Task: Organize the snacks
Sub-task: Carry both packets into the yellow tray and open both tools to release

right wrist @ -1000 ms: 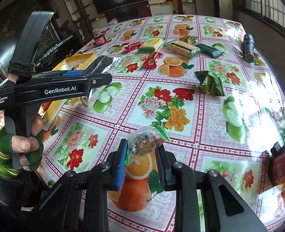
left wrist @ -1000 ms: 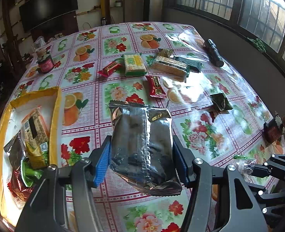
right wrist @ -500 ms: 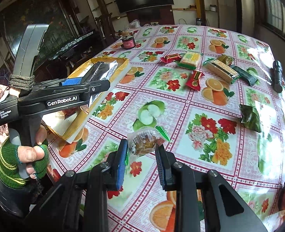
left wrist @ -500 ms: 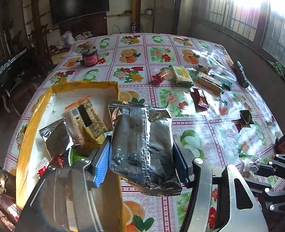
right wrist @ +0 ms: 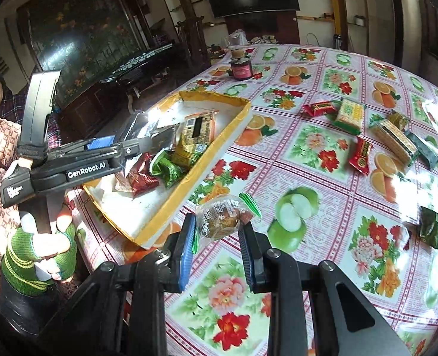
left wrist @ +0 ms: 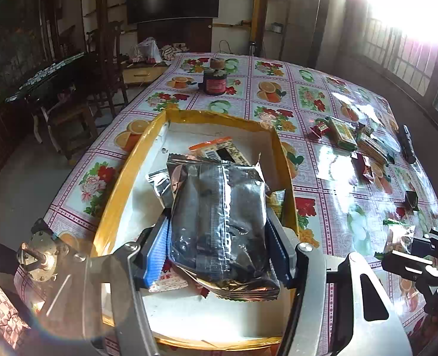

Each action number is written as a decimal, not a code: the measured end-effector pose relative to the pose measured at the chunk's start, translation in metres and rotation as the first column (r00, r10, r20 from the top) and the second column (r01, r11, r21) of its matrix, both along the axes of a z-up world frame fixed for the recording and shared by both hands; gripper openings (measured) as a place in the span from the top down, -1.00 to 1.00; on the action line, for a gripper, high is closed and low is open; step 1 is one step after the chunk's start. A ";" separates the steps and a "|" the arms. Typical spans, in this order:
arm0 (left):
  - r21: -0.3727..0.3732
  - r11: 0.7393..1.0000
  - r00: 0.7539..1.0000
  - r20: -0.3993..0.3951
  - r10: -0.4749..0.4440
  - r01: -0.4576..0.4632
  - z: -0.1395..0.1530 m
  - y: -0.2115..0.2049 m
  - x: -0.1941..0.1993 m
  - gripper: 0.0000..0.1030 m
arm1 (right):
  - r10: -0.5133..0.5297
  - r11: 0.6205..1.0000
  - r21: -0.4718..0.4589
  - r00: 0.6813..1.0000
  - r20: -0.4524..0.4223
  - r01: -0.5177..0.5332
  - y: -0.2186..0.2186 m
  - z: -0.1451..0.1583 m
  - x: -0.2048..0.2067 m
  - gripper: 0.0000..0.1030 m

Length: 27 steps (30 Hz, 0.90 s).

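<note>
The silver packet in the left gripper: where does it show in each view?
Left wrist: silver packet at centre, clamped between the pads, over the yellow tray.
Right wrist: silver packet at upper left, edge-on in the left gripper, over the tray.
Shared landmark: red jar.

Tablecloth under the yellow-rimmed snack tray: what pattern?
Glossy tablecloth: pink-bordered squares showing flowers, oranges and green apples; clearest in the right wrist view.

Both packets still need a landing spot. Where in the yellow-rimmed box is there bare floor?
The yellow-rimmed box is bare along its near end and by the far wall. Its middle is crowded: red packet, green candy, yellow packet.
</note>
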<state>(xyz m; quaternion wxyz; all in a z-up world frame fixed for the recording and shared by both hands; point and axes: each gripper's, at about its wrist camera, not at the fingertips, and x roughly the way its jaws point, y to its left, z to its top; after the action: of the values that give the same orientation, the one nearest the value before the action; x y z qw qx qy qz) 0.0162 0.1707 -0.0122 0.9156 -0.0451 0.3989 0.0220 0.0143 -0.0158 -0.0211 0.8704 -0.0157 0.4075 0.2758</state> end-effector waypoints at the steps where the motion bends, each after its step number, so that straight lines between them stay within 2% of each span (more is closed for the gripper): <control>1: -0.001 1.000 1.000 0.000 0.010 -0.010 0.000 0.005 -0.001 -0.17 | 0.009 1.000 0.007 1.000 0.006 -0.009 0.007 0.002 0.004 0.47; 4: -0.004 0.999 0.999 -0.001 0.037 -0.037 -0.001 0.017 -0.002 -0.17 | 0.032 0.997 0.067 0.999 -0.003 -0.031 0.024 0.006 0.021 0.47; 7: -0.002 0.998 0.998 -0.010 0.059 -0.059 -0.005 0.026 0.000 -0.17 | 0.061 0.994 0.088 0.998 -0.023 -0.059 0.047 0.005 0.038 0.47; 11: -0.002 0.996 0.996 -0.033 0.084 -0.084 -0.013 0.038 0.006 -0.17 | 0.130 0.989 0.083 0.990 -0.057 -0.125 0.077 -0.004 0.045 0.46; 15: -0.004 0.995 0.993 -0.060 0.098 -0.098 -0.023 0.045 0.012 -0.17 | 0.196 0.980 0.040 0.977 -0.090 -0.193 0.100 -0.019 0.041 0.46; 24: -0.007 0.994 0.990 -0.089 0.107 -0.108 -0.033 0.049 0.018 -0.17 | 0.201 0.979 0.012 0.971 -0.126 -0.201 0.109 -0.038 0.046 0.46; 27: -0.024 0.993 0.989 -0.103 0.110 -0.113 -0.035 0.051 0.020 -0.19 | 0.184 0.983 0.023 0.974 -0.134 -0.182 0.108 -0.040 0.047 0.39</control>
<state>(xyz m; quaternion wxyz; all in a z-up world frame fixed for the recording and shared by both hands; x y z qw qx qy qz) 0.0363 0.2222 -0.0473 0.8907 -0.0797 0.4421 0.0695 0.0610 0.0925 -0.0616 0.8117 -0.0297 0.4609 0.3575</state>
